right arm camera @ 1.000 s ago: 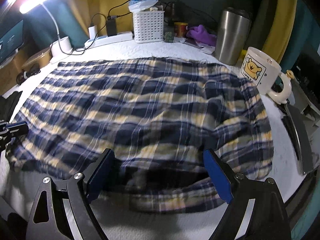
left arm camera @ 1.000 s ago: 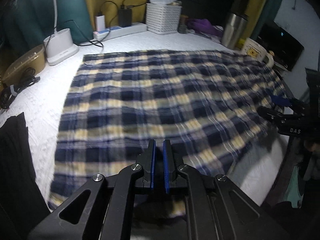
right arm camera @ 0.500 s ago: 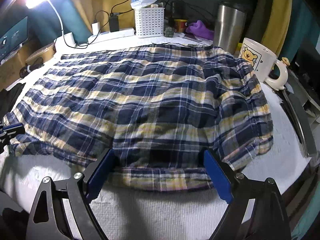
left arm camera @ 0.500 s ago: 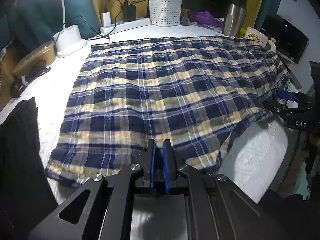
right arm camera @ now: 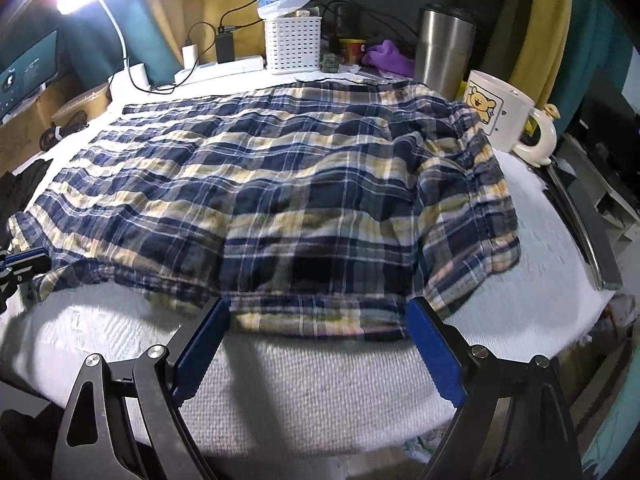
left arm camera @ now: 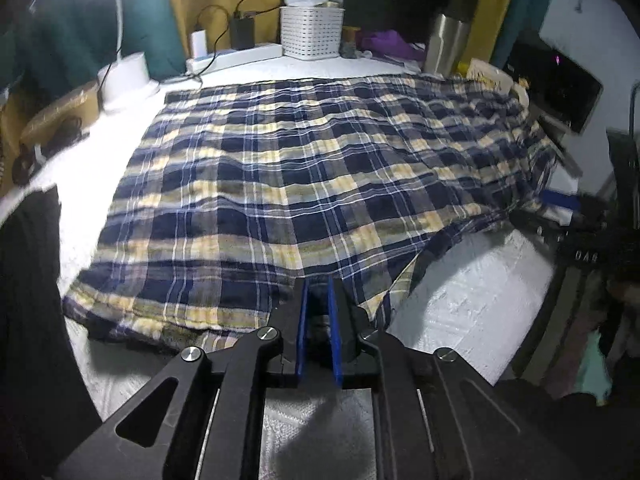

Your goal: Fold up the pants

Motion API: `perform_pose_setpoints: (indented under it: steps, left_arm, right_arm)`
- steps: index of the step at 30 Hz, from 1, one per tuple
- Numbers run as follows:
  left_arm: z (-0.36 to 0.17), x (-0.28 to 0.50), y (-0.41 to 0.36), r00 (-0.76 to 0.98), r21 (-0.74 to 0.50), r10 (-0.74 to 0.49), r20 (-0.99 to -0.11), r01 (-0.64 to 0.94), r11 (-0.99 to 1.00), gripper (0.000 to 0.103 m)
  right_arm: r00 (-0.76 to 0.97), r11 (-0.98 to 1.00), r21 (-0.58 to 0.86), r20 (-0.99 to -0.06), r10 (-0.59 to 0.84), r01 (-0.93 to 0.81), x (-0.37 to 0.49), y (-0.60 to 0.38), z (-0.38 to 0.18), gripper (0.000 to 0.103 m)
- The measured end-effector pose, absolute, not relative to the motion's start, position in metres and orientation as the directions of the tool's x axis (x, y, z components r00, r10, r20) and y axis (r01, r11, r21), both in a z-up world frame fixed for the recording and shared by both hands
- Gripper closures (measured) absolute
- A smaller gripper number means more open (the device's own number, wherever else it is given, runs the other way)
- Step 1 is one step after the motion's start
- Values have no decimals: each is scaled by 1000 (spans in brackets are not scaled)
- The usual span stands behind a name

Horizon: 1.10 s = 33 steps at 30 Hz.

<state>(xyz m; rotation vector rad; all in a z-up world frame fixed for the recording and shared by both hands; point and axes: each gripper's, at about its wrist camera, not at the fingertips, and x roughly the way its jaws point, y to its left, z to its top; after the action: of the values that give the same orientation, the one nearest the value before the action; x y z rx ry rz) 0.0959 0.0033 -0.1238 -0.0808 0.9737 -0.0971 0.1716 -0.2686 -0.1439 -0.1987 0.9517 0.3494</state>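
Plaid pants [left arm camera: 304, 184] now lie flatter and nearer on the surface [right arm camera: 312, 384], left claw [left arm camera: 318, 316] loosening off the hem, right claw [right arm camera: 316, 344] spread wide, empty, so folding can begin.

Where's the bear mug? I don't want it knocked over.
In the right wrist view the bear mug stands at the table's far right, touching the plaid pants, beside the steel tumbler.

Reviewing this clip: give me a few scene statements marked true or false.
1. The navy and yellow plaid pants lie spread on the white textured table cover. True.
2. The right gripper is clamped shut. False: its jaws stand wide at the pants' near edge.
3. The white bear-print mug stands beside the pants. True.
4. The steel tumbler lies tipped over. False: it stands upright.
5. The white slatted basket sits on the pants. False: it stands behind them.
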Motion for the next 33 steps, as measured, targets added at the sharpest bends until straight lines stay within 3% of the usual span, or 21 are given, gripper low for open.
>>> perform_pose_setpoints:
  steps: [5, 13, 20, 23, 26, 33]
  left_arm:
    - [-121, 88, 3, 556, -92, -103, -825, 49, 995, 89]
    - [-97, 77, 29, 599, -39, -34, -800, 4, 999, 68]
    - [-89, 95, 71, 608, 0, 66, -791, -108, 994, 65]
    - [-90, 102, 81, 610, 10, 79, -789, -116, 993, 51]
    - [-98, 113, 90, 591, 26, 94, -801, -123, 992, 50]
    - [-115, 130, 107, 539, 9, 96, -837, -162, 987, 50]
  right_arm:
    - [529, 936, -1, -826, 197, -351, 166, -279, -144, 12]
    - [542, 953, 41, -815, 205, -300, 163, -299, -134, 12]
    - [550, 962, 92, -804, 225, -258, 174, -312, -127, 12]
    - [542, 961, 130, -803, 247, -244, 178, -316, -128, 10]
    - [533, 958, 170, -802, 270, -231, 180, -319, -130, 3]
    - [518, 953, 232, -800, 301, -196, 190, -324, -138, 3]
